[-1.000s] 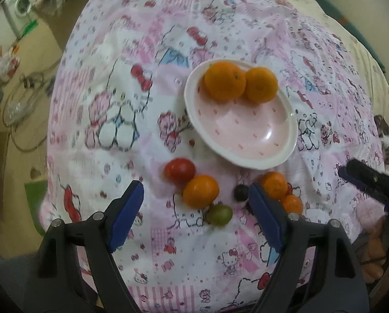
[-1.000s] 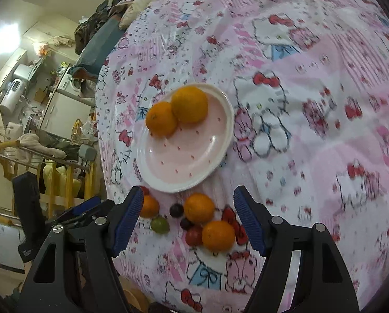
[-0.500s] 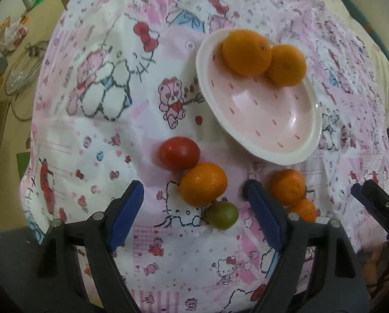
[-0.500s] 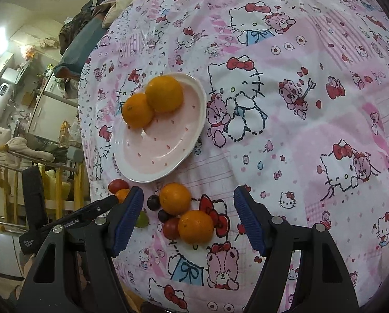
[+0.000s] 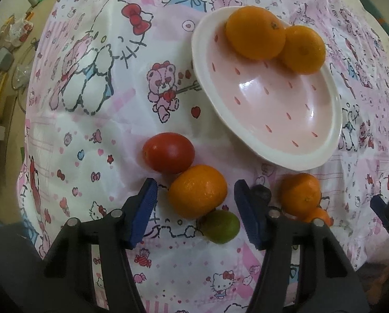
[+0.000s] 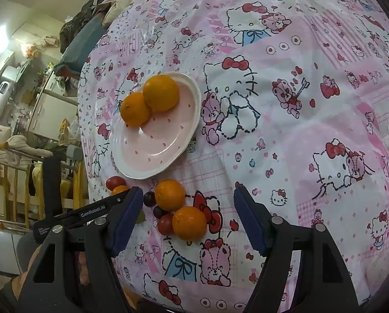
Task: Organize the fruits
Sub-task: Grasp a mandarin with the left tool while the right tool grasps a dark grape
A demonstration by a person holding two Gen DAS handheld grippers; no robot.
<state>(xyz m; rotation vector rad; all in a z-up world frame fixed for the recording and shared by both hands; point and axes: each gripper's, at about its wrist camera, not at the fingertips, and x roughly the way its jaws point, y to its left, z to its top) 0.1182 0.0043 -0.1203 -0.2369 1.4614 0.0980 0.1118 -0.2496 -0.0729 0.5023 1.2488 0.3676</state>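
A pink plate holds two oranges. On the cloth in front of it lie loose fruits. In the left wrist view, my left gripper is open around an orange, with a red tomato just beyond and a green lime next to it. A dark grape and two more oranges lie to the right. My right gripper is open over two oranges, a small red fruit and dark grapes.
A pink Hello Kitty cloth covers the bed-like surface. Its edge drops off at the left, beyond which are cluttered furniture and a rack. The left gripper's body shows at the lower left of the right wrist view.
Both grippers have moved forward and down toward the loose fruits. The left gripper's fingers now flank the orange. Both stay open.
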